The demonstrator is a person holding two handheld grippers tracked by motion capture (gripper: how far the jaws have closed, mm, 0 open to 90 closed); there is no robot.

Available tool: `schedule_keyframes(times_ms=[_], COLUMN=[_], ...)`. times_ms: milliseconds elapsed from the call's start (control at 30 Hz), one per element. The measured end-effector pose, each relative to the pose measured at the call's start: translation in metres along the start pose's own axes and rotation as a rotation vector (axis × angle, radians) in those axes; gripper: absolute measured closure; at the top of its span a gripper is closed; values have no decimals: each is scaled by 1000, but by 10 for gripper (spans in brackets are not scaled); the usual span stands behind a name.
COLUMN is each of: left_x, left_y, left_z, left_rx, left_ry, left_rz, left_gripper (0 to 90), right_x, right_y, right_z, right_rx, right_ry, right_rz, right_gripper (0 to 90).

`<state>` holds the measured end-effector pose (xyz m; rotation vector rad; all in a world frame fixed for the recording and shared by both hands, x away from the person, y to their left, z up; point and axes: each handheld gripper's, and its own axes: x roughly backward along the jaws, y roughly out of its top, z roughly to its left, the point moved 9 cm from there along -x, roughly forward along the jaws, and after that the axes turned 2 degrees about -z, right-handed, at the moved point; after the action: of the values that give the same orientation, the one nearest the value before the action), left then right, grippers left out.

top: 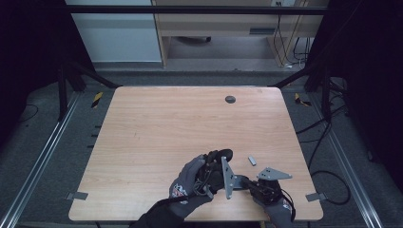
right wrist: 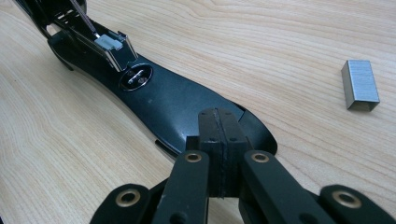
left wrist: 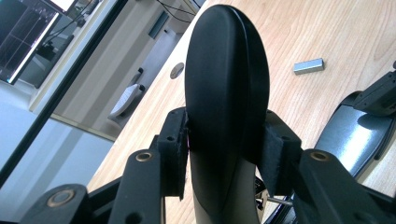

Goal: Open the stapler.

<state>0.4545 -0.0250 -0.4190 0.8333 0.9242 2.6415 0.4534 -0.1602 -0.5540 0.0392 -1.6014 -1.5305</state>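
Item: black stapler [right wrist: 173, 105], opened out, near the front edge of the wooden bench [top: 157, 123], towards its right corner. We take the stapler as our landmark.

Base: we see it flat on the bench in the right gripper view, with the round metal anvil plate [right wrist: 135, 77] facing up and the open staple channel [right wrist: 109, 46] just beyond it.

Top arm: we see the rounded black cover [left wrist: 226, 88] lifted upright off the base in the left gripper view, standing between the pads [left wrist: 175, 149].

Left gripper [left wrist: 226, 156]: we note its jaws clamped on either side of the cover, pads touching it. In the high view it [top: 216, 166] sits at the stapler's left end, held by a gloved hand [top: 190, 183].

Right gripper [right wrist: 219, 140]: we note its jaws pressed together, pad against pad, with no gap between them, tips resting over the near, rounded end of the base; we cannot tell whether anything thin sits between them. In the high view it [top: 254, 183] lies at the stapler's right.

Loose item: one silver strip of staples [right wrist: 359, 85] lying on the bench, near the stapler and apart from it, beyond the base on its right; also logged in the high view [top: 252, 160]

Further: a dark round grommet [top: 230, 99] in the bench, well apart from the stapler, towards the far edge
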Motion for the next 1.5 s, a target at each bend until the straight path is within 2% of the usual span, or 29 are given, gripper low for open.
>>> schedule_keyframes(times_ms=[200, 300, 467, 533, 1067, 1300, 1500], left_x=[5, 9, 12, 14, 23, 32, 38], left_y=[-2, -5, -7, -9, -18, -30, -37], left_z=[6, 12, 16, 19, 35, 49, 56], left_rx=[19, 53, 71, 96, 168, 226, 252], left_ry=[4, 3, 2, 4, -1, 16, 23], left_rz=[-6, -14, -17, -26, -48, -59, -59], left_gripper=[579, 579, 579, 579, 574, 570, 564], right_x=[0, 0, 0, 0, 0, 0, 0], right_y=[0, 0, 0, 0, 0, 0, 0], right_z=[1, 0, 0, 0, 0, 0, 1], right_rx=[5, 6, -1, -2, -9, -2, -7], right_ry=[-3, -7, -6, -7, -7, -8, -8], right_rz=[3, 2, 4, 4, 7, 9, 10], right_gripper=[900, 900, 900, 900, 900, 900, 900])
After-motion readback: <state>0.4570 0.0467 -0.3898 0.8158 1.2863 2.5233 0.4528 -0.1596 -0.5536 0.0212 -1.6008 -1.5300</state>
